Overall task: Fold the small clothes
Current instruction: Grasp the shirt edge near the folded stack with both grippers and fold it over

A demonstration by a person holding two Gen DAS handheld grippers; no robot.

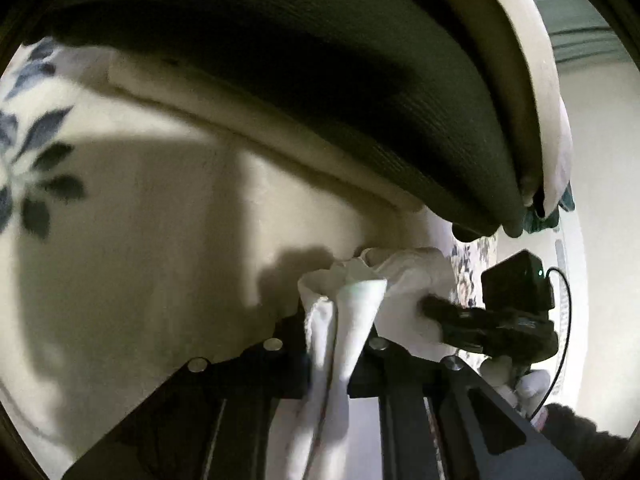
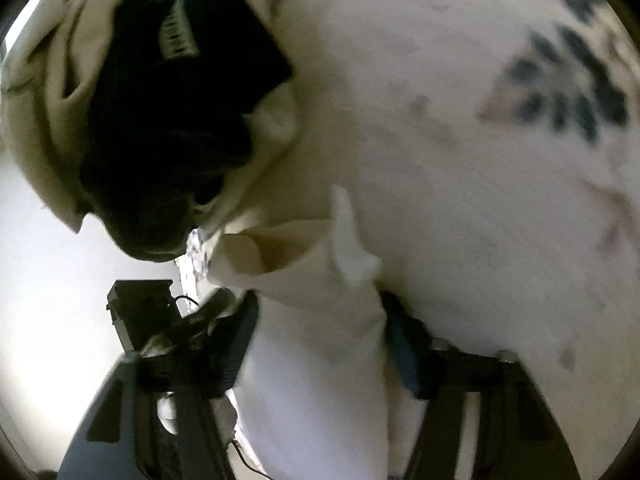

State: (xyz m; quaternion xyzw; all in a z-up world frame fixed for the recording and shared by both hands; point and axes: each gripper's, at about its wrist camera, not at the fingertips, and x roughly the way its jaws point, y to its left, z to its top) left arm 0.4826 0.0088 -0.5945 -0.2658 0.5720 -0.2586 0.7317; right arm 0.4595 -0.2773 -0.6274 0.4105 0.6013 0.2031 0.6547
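Left wrist: both tools, left tool (image 1: 340, 320) and right tool (image 2: 320, 304), clenched on white garment (image 1: 344, 308), bare floral sheet (image 1: 120, 200) leftward.

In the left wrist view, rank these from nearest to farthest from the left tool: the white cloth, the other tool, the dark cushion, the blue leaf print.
1. white cloth, pinched in the left tool.
2. right tool, just right, gripping the same cloth.
3. dark cushion, above, behind.
4. blue leaf print, far left; its rank against the cushion is uncertain.
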